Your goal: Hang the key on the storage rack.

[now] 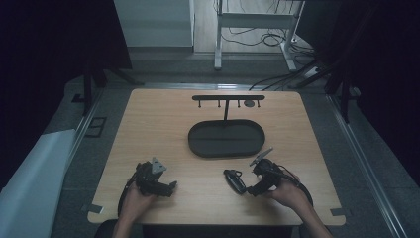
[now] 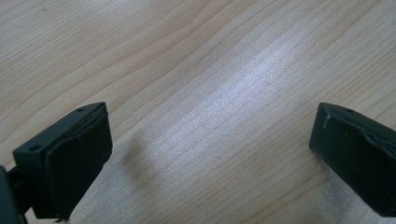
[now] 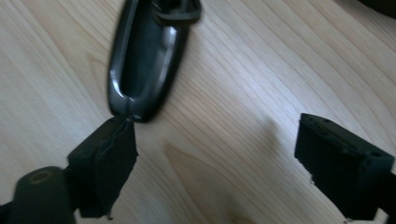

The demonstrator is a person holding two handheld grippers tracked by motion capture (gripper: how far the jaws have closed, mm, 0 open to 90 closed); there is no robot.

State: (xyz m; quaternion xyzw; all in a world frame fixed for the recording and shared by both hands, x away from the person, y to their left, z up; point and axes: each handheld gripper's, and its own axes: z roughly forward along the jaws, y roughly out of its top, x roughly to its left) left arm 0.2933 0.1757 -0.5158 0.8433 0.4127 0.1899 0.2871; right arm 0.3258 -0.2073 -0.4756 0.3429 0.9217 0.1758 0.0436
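While lying flat on the table (image 1: 163, 124), glossy black oblong key fob (image 3: 144, 70), both tongs (image 3: 212, 158) wide open, empty.

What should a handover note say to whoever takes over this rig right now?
Left gripper: open, nothing between its fingers, low over bare wood near the front of the table.
Right gripper: open, holding nothing, right beside a dark oval key fob lying flat on the table; in the right gripper view one finger is at the fob's end.
Black oval tray with its hook rack stands mid-table; nothing visible in the tray.
Done: nothing placed.
Left: probably grasp the fob, then move it to the stand.
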